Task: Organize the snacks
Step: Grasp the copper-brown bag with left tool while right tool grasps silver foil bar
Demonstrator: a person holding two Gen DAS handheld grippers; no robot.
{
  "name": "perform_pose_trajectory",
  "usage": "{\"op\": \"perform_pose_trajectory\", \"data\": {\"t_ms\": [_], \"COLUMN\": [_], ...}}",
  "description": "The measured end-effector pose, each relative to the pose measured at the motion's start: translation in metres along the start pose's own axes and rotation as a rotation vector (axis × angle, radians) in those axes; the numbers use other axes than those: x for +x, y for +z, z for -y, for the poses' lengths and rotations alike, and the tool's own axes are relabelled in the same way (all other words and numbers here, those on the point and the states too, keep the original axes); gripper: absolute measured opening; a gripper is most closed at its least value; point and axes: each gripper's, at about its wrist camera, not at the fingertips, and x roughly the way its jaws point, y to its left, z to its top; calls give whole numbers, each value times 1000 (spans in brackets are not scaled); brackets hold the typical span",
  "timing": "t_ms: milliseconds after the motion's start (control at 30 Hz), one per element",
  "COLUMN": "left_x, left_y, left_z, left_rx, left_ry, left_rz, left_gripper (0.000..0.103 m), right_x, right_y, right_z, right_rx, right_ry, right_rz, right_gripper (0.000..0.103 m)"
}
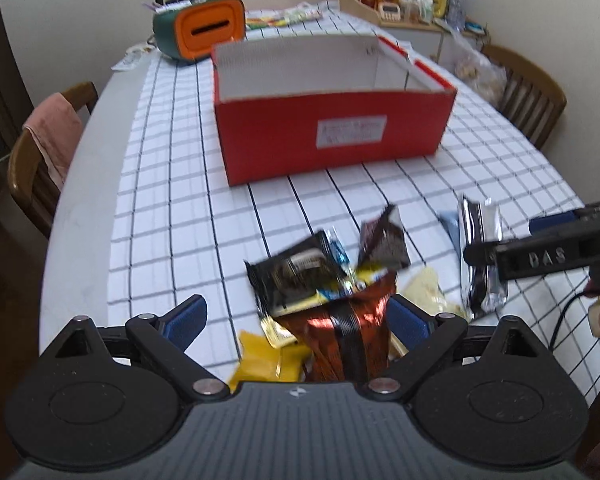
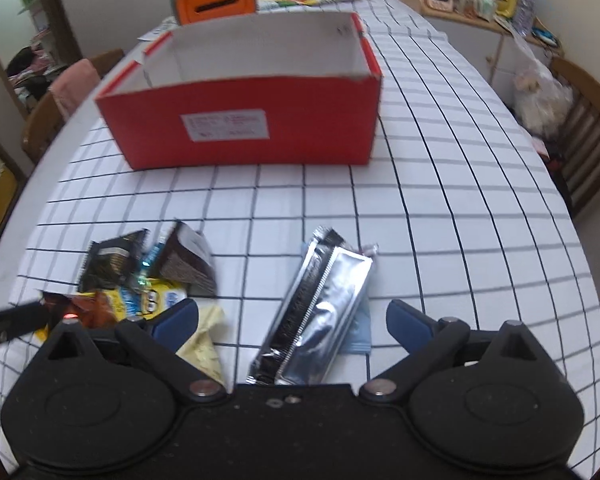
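On the checked white tabletop [image 2: 440,208], loose foil snack packets [image 1: 324,276] lie in a heap short of the open red cardboard box [image 2: 252,120], apparently their destination. Both hand-held grippers are spread open: the left hand-held gripper [image 1: 296,316] straddles a copper-brown packet [image 1: 340,340], the right hand-held gripper [image 2: 292,316] a long silver wrapper [image 2: 320,304]. Blur hides labels and the box floor.

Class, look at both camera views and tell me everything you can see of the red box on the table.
The red box looks like cardboard: red outside, white inside, open-topped, no lid on it. A white printed label sits on its near long wall; the text is too blurred to read. It stands upright on the checked tablecloth, beyond the snack packets, touching none of them. No snacks show inside.
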Motion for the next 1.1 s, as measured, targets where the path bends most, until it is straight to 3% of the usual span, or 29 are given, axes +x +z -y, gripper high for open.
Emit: {"op": "perform_pose_trajectory", "data": {"t_ms": [200,267,567,767,833,967,1100], "left_x": [14,17,23,25,26,26,27], "left_y": [-14,-17,-25,-26,-26,-26,-26], "left_z": [13,16,29,33,33,31,32], "left_rx": [31,35,64,81,77,57,55], "left_ry": [0,-1,12,11,10,-7,-22], "left_rz": [-46,-51,-47,-53,-58,-66,-70], "left_gripper": [97,97,96,73,61,50,40], "right_x": [14,19,30,32,31,28,28], "right_y": [-4,-4,-6,-6,-6,-5,-5], "right_z": [5,5,1,-3,-4,-4,-4], "right_rx": [31,38,45,34,25,19,11], "right_ry": [-38,-51,-98,-109,-107,-98,-103], "right_rz": [-23,-30,-41,-33,-27,-11,-5], "right_gripper": [95,87,76,64,61,50,48]}}
